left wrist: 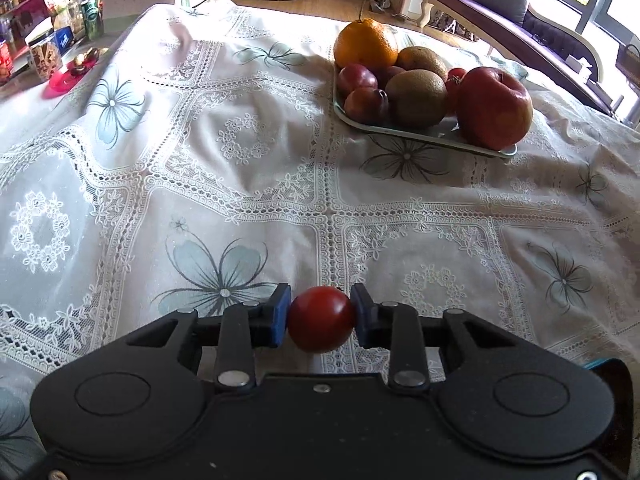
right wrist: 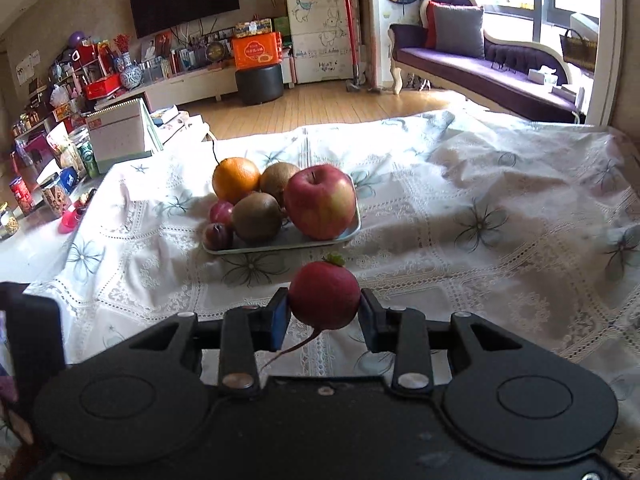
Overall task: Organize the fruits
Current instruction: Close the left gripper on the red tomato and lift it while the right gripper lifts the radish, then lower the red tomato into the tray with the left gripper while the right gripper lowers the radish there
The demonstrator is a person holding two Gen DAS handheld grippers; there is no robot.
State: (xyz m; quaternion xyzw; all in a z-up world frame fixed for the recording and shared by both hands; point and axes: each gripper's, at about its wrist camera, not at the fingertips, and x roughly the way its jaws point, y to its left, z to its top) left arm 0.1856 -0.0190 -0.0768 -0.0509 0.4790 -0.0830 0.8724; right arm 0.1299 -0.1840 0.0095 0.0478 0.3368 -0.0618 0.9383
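so the left gripper (left wrist: 321, 317) is squeezing a small round red tomato (left wrist: 321, 319) between its blue pads (left wrist: 280, 314), both pads pressing right on its sides, and it's hanging just over the lacy white tablecloth (left wrist: 200, 168) near the front edge. the right gripper (right wrist: 324, 309) is clamping a red radish (right wrist: 324, 300) the same way, pads sitting tight against both sides, green stub sticking up on top and the thin root tail dangling down toward the gripper body. further out, the pale tray (right wrist: 280, 246) is sitting on the cloth well apart from both grippers and it's packed: a big red apple (right wrist: 322, 201) is taking up the near right corner, two kiwis (right wrist: 256, 216) are crowding next to it, an orange (right wrist: 236, 179) with a long stem is sitting at the back left, and a couple of small dark red plums (right wrist: 218, 235) are lining the left side. everything on the tray is touching its neighbours. past the table edge on the left there's a jumble of jars and boxes (right wrist: 60, 184), and a purple sofa (right wrist: 480, 72) is sitting by the window
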